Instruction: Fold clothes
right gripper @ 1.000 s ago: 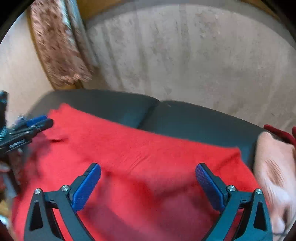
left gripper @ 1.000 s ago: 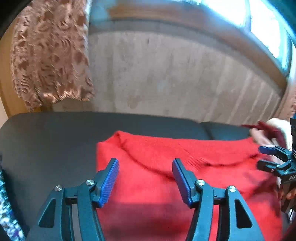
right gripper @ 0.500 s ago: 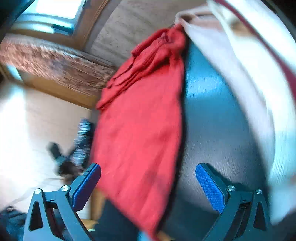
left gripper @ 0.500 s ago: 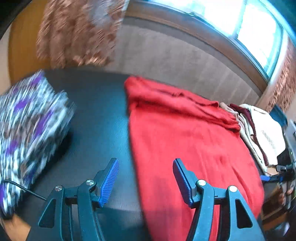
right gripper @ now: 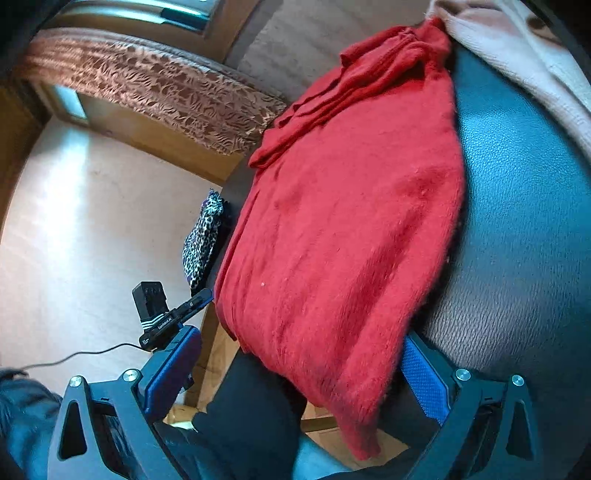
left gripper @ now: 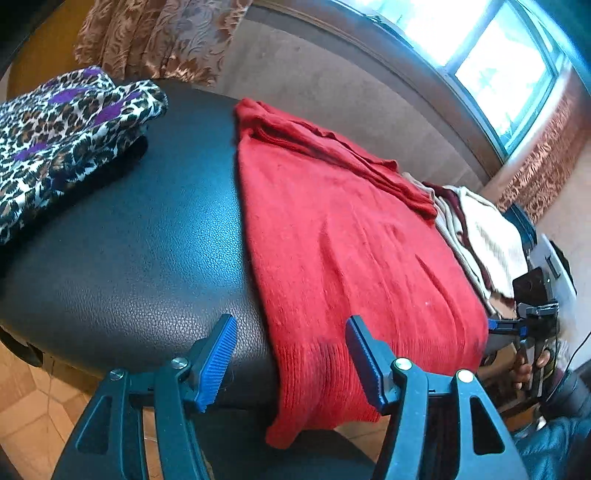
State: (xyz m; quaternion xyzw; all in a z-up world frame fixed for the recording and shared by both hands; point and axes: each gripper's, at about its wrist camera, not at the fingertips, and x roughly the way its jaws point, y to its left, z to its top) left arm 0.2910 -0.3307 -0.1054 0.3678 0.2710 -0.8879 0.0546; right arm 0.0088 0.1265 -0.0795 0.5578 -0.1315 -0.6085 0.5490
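A red knit sweater (left gripper: 351,251) lies spread on a black padded bench (left gripper: 140,258), its hem hanging over the near edge. My left gripper (left gripper: 291,354) is open, its fingers either side of the hem's left corner without closing on it. In the right wrist view the sweater (right gripper: 343,229) fills the middle, and my right gripper (right gripper: 295,373) is open around the hem's right corner. The left gripper also shows in the right wrist view (right gripper: 173,317).
A folded leopard-print garment (left gripper: 62,140) lies at the bench's left end. A pile of cream and maroon clothes (left gripper: 480,236) lies to the right of the sweater. A wall, window and brown curtains (left gripper: 162,33) stand behind. Tiled floor (left gripper: 26,417) lies below.
Both grippers have pulled back from above the sweater to the bench's near edge and now sit at the hem corners. The sweater lies flatter and stretched out.
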